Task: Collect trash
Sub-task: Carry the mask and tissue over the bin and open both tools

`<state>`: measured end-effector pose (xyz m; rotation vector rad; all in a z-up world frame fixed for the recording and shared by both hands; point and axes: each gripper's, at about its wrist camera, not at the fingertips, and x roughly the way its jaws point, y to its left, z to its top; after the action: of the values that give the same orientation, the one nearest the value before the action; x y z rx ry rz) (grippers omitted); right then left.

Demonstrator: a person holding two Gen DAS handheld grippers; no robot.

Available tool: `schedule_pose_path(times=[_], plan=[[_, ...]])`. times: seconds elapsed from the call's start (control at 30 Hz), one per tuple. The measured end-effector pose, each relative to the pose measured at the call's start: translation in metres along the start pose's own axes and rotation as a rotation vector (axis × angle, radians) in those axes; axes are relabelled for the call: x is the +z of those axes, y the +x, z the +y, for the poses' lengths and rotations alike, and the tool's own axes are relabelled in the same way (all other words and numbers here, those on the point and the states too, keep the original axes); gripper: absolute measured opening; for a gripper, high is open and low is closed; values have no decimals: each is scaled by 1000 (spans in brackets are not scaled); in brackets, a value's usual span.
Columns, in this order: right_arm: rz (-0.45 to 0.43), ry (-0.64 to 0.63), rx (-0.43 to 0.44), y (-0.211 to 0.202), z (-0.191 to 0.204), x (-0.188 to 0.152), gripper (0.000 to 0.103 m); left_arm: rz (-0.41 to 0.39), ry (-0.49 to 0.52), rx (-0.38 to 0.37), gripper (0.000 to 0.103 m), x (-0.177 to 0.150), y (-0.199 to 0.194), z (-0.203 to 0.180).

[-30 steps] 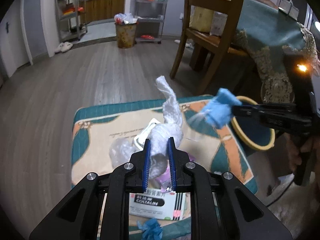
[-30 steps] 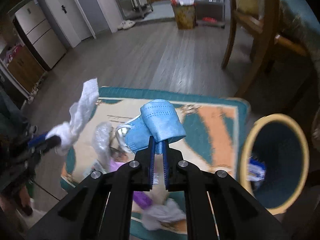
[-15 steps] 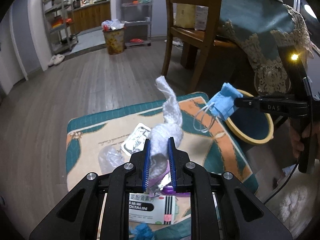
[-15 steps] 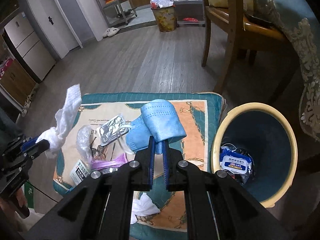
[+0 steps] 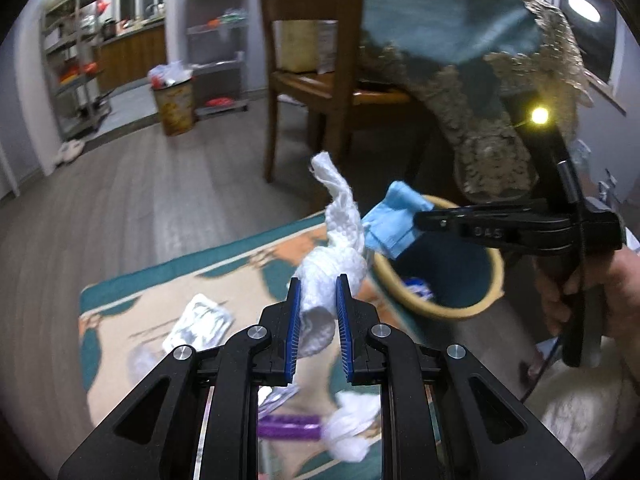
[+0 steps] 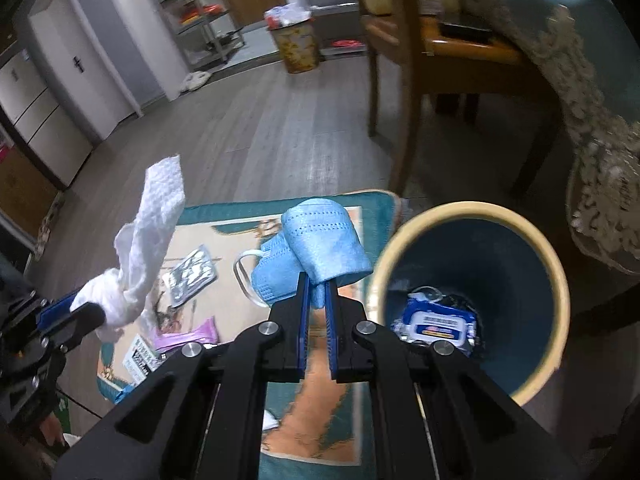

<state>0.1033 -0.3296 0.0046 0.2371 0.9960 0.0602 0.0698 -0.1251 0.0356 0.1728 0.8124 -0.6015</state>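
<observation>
On the side of the right gripper [image 5: 418,222], seen from the left wrist, we read the embossed letters "DAS"; print on the blue-and-white wipes pack [image 6: 438,322] and on the black-and-white box [image 6: 140,356] is too blurred to read. We hold two items aloft. Our left gripper [image 5: 318,292] is clenched on a twisted white paper towel [image 5: 340,240], and our right gripper is clamped on a folded blue face mask [image 6: 316,248] with its white ear loop dangling.

Below lies a teal, cream and orange patterned mat [image 6: 328,400] on a grey wood-plank floor [image 6: 260,140]. A blue bin with a cream rim [image 6: 560,280] stands just beside the mat, holding the wipes pack. The mask hangs near the rim, not yet over the opening.

Behind stand a wooden chair [image 5: 320,60], a table under a teal lace-edged cloth [image 5: 460,40], metal shelving [image 5: 68,60] and a second, overfilled waste basket [image 5: 174,104].

Only the left view shows the hand [image 5: 580,292] on the right tool's handle, its lit yellow lamp [image 5: 539,115], a crumpled tissue [image 5: 352,432] and a purple wrapper [image 5: 288,426]. Only the right view shows the bin's contents, the box, white doors [image 6: 76,56] and a silver blister pack's [image 6: 192,272] pockets.
</observation>
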Motion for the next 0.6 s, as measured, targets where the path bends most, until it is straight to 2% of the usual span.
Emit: schedule_pose_path(times=[0.4, 0.6], plan=[[-5, 185, -98, -14, -112, -9, 7, 6, 16, -62, 18, 20, 40, -52], [18, 222, -177, -7, -139, -16, 7, 42, 49, -69, 18, 17, 73, -83]])
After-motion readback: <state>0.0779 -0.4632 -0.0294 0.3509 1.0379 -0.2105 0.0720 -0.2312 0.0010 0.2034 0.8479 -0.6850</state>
